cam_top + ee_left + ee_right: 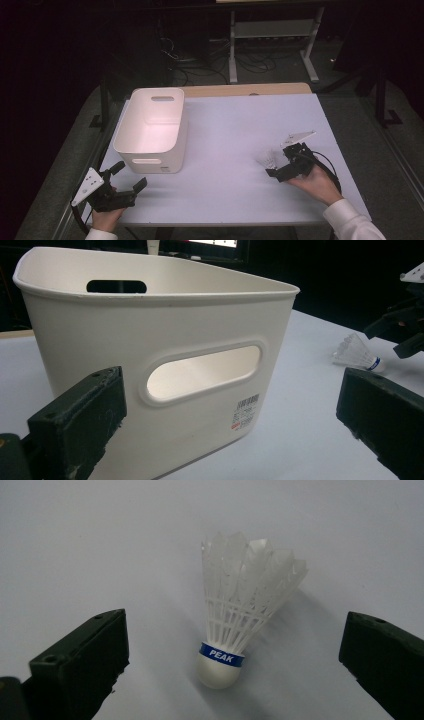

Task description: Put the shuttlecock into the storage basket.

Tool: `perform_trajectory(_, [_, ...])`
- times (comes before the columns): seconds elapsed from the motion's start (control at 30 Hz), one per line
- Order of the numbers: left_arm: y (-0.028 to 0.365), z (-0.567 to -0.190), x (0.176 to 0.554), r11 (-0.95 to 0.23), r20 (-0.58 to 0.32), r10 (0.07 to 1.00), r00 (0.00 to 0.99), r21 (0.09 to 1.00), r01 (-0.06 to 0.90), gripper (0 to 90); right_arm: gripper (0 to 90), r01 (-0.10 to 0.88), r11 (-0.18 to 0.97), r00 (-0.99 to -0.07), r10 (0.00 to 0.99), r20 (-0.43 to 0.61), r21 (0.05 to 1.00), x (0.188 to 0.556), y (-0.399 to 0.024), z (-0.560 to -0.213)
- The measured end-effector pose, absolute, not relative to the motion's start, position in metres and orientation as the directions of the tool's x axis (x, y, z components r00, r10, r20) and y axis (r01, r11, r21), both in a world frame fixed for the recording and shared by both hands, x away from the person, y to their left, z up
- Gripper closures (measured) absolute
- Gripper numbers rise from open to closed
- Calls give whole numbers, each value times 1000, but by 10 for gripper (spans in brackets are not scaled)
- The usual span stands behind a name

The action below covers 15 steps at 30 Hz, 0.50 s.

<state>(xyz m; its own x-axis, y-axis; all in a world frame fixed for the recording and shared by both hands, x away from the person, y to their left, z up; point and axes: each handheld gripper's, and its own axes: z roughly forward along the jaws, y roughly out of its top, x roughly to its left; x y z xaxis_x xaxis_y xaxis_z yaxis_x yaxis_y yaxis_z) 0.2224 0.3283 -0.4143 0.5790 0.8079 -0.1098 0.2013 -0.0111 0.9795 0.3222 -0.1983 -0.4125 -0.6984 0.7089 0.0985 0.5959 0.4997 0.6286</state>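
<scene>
Left gripper (129, 176): sitting at the near left corner of the counter (235, 130), held in the person's left hand (106, 216); jaws standing wide apart and gripping nothing, pointing at the near wall of the bin.

Right gripper (271, 167): resting at the near right of the counter in the person's right hand (315, 182), white sleeve (352, 222) showing behind it; jaws spreading wide, holding nothing, with the shuttlecock lying on the counter in the gap between them, touching neither jaw.

Shuttlecock (240, 615): lying on its side on the counter, white cork tip toward the gripper, feathers fanning away; a blue band reading PEAK is circling the base. In the high view it (269, 159) is lying just ahead of the right gripper, well apart from the bin.

Bin (150, 127): white plastic, standing upright and open-topped on the left half of the counter, a handle slot cut in each end wall, a small barcode label (246, 411) sticking low on the near wall.
</scene>
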Motion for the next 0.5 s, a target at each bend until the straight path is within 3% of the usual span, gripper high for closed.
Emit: perform_trajectory(0.5, [328, -415, 223, -2, -121, 807, 578, 978, 207, 0, 0, 690, 506, -655, 741, 148, 518, 335, -195, -413])
